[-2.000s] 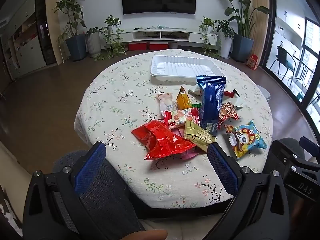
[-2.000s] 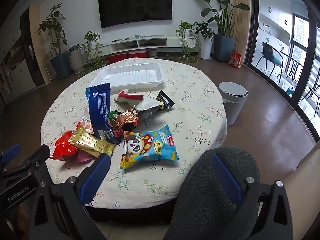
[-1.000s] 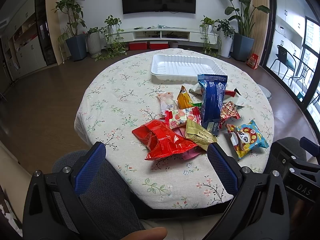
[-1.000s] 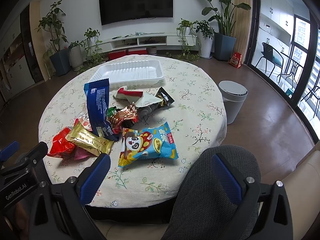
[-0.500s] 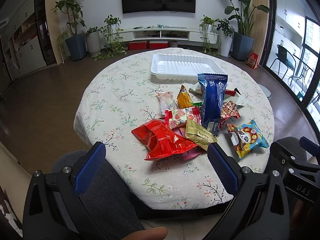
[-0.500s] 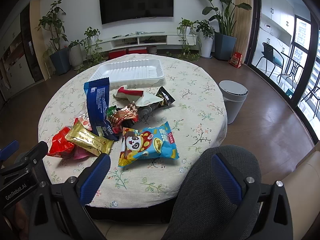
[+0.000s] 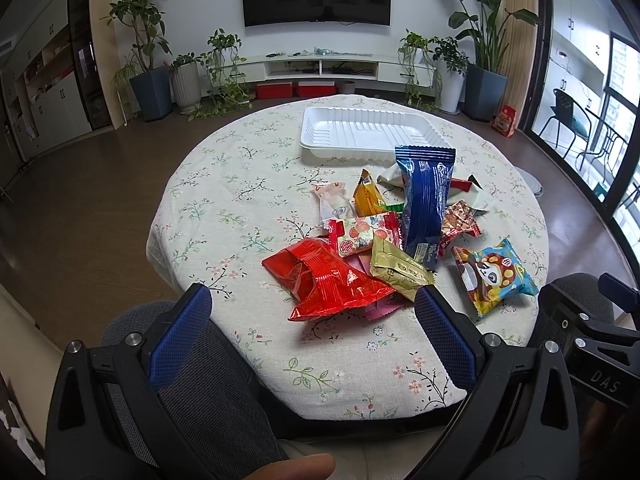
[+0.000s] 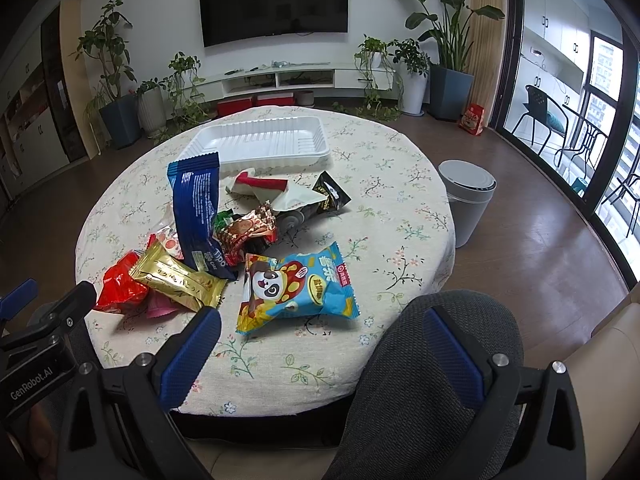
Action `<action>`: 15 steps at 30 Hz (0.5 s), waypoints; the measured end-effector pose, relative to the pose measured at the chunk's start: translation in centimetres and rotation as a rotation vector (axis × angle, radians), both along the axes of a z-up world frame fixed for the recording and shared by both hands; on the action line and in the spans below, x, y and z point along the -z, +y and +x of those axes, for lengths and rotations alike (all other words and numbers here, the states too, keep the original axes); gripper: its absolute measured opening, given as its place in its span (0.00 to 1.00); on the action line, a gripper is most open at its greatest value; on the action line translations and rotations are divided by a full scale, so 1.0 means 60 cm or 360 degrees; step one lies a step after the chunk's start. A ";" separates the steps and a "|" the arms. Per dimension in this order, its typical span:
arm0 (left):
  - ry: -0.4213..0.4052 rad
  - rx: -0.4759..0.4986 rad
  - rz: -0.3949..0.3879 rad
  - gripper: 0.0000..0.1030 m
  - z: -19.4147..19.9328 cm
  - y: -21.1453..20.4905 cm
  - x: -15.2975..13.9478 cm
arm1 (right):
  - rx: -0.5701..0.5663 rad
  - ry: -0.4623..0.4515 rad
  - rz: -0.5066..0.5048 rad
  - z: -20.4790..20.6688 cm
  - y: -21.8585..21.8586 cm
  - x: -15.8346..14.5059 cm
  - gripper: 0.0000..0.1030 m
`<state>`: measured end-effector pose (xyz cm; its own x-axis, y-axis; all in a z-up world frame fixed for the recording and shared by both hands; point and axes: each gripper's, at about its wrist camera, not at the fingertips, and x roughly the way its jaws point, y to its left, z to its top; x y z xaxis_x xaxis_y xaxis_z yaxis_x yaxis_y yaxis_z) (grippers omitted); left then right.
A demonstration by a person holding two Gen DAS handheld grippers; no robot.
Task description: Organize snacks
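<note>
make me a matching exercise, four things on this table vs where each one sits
Things:
1 white tray
2 panda packet
3 red packet
4 blue packet

Places:
a propped up across the middle of the pile
b far side of the table, nothing in it
c near edge, the pile's left end
d near edge, apart from the pile on its right

Pairs: 1-b, 2-d, 3-c, 4-a

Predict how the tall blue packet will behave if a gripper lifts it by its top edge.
The blue packet looks like thin glossy film, so it will probably flex and feel slippery. It leans on other snacks, propped up, so lifting may shift the brown wrapper beside it. It seems light for its size.
</note>
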<state>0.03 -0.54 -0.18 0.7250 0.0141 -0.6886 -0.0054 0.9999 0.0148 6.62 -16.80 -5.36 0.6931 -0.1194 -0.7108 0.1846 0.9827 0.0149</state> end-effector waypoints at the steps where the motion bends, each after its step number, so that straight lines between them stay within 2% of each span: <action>1: 0.0001 0.0000 0.0001 1.00 0.000 0.000 0.000 | 0.0000 0.0001 0.0000 0.000 0.000 -0.001 1.00; 15: 0.0002 0.0001 0.0001 1.00 0.000 0.001 -0.001 | 0.0001 0.0004 0.0000 0.001 0.001 0.000 1.00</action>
<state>0.02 -0.51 -0.15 0.7242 0.0140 -0.6894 -0.0050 0.9999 0.0151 6.68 -16.76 -5.35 0.6912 -0.1197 -0.7126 0.1851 0.9826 0.0144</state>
